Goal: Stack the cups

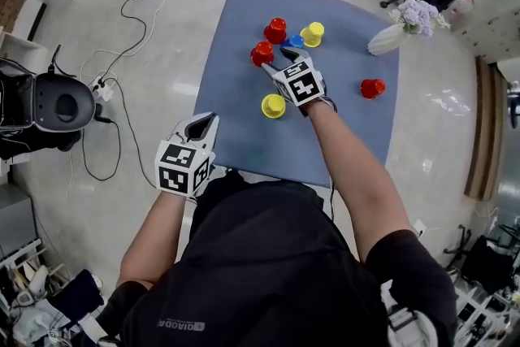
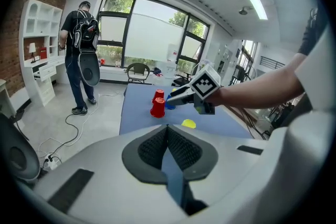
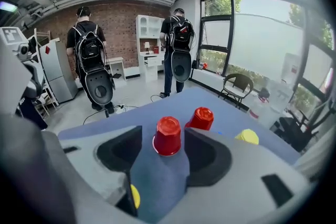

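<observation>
A blue cloth-covered table (image 1: 244, 134), set on a pale glossy office floor, bears six small plastic cups. The upside-down red plastic cup (image 1: 262, 54) stands in the gap ahead of the right gripper (image 1: 281, 61), whose jaws are parted with no pad seen pressing on it, while the left gripper (image 1: 203, 124) is held clenched and empty by the table's near-left corner. The cup is judged light, thin-walled, smooth and easily tipped or crushed, so it is best taken across the tapered side wall at mid-height, with light pressure only.
</observation>
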The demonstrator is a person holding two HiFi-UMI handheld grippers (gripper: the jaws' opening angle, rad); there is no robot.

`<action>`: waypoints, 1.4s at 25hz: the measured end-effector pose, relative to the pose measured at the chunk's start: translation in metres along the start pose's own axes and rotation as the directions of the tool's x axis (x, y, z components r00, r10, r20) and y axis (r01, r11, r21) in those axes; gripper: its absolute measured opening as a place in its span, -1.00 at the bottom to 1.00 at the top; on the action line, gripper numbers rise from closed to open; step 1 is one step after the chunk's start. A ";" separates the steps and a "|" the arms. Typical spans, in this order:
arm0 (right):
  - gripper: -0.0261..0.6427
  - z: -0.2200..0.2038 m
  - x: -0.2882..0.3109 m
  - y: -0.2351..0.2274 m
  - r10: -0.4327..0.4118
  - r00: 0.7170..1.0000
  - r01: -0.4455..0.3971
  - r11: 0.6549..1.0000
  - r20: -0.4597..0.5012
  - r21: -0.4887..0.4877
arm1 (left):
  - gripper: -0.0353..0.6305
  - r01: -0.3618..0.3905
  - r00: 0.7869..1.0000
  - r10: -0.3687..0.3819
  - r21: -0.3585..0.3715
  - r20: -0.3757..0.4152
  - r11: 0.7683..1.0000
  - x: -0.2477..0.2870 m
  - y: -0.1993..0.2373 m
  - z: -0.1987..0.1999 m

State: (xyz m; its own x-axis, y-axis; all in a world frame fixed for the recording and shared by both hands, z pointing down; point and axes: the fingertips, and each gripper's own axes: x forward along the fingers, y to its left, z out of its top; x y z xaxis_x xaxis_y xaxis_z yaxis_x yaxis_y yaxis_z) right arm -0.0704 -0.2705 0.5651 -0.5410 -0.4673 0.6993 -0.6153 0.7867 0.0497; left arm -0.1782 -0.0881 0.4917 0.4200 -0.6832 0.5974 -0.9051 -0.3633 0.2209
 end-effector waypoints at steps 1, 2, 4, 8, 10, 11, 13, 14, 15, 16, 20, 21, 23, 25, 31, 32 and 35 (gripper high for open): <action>-0.16 0.003 0.006 -0.002 0.003 1.000 -0.003 1.000 -0.006 -0.004 | -0.88 -0.013 1.000 0.013 0.008 -0.004 1.000 -0.001 0.002 -0.002; -0.16 0.005 0.012 -0.004 0.007 1.000 -0.007 1.000 -0.014 -0.008 | -0.88 -0.026 1.000 0.026 0.015 -0.006 1.000 -0.002 0.005 -0.004; -0.16 0.005 0.024 -0.005 0.018 0.999 -0.019 1.000 -0.039 -0.019 | -0.88 -0.046 0.999 0.046 0.017 -0.009 0.999 -0.004 0.010 -0.006; -0.16 0.001 0.042 -0.001 0.032 0.996 -0.036 0.998 -0.089 -0.048 | -0.88 -0.067 0.998 0.067 -0.003 -0.009 0.998 -0.012 0.018 -0.008; -0.16 -0.001 0.048 -0.001 0.033 0.994 -0.039 0.998 -0.105 -0.056 | -0.88 -0.072 0.997 0.072 -0.013 -0.010 0.997 -0.013 0.021 -0.009; -0.16 -0.003 0.050 -0.002 0.032 0.993 -0.039 0.998 -0.113 -0.058 | -0.88 -0.074 0.997 0.074 -0.018 -0.011 0.997 -0.013 0.021 -0.010; -0.16 -0.008 0.054 -0.005 0.025 0.992 -0.033 0.998 -0.126 -0.060 | -0.88 -0.076 0.997 0.076 -0.027 -0.015 0.997 -0.012 0.022 -0.013; -0.16 -0.009 0.056 -0.006 0.019 0.991 -0.028 0.998 -0.130 -0.062 | -0.88 -0.077 0.997 0.076 -0.030 -0.016 0.997 -0.013 0.023 -0.014; -0.16 -0.009 0.056 -0.006 0.013 0.992 -0.022 0.998 -0.129 -0.064 | -0.88 -0.077 0.997 0.076 -0.033 -0.017 0.997 -0.014 0.024 -0.015; -0.17 -0.007 0.056 -0.006 0.009 0.992 -0.017 0.998 -0.124 -0.066 | -0.88 -0.077 0.997 0.076 -0.034 -0.018 0.996 -0.015 0.025 -0.015; -0.30 0.006 0.046 0.000 0.003 0.997 -0.009 0.997 -0.074 -0.082 | -0.88 -0.070 0.997 0.069 -0.034 -0.018 0.997 -0.013 0.026 -0.016; -0.30 0.009 0.043 0.001 0.005 0.998 -0.009 0.997 -0.058 -0.083 | -0.88 -0.067 0.998 0.067 -0.032 -0.018 0.997 -0.012 0.026 -0.015; -0.30 0.016 0.034 0.005 0.003 0.999 -0.005 0.997 -0.032 -0.076 | -0.88 -0.058 0.998 0.058 -0.025 -0.014 0.998 -0.009 0.027 -0.012; -0.30 0.022 0.024 0.006 -0.005 1.000 0.004 0.998 -0.009 -0.060 | -0.88 -0.046 0.999 0.046 -0.014 -0.006 0.999 -0.007 0.026 -0.007; -0.30 0.033 -0.019 0.006 -0.034 0.998 0.036 0.999 0.061 -0.037 | -0.88 -0.004 1.000 0.004 0.022 0.014 1.000 0.004 0.018 0.009; -0.30 0.032 -0.029 0.006 -0.041 0.997 0.043 0.998 0.070 -0.034 | -0.88 0.003 1.000 -0.003 0.028 0.015 1.000 0.006 0.015 0.011; -0.30 0.018 -0.056 0.002 -0.065 0.994 0.067 0.998 0.082 -0.017 | -0.88 0.027 1.000 -0.028 0.048 0.013 0.998 0.012 0.002 0.014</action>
State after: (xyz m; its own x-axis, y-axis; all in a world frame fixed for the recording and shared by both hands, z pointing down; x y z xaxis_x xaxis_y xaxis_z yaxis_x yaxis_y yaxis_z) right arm -0.0517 -0.2497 0.5136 -0.5452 -0.5491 0.6334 -0.6399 0.7607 0.1087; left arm -0.1739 -0.1058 0.4885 0.4456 -0.6811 0.5809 -0.8893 -0.4116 0.1996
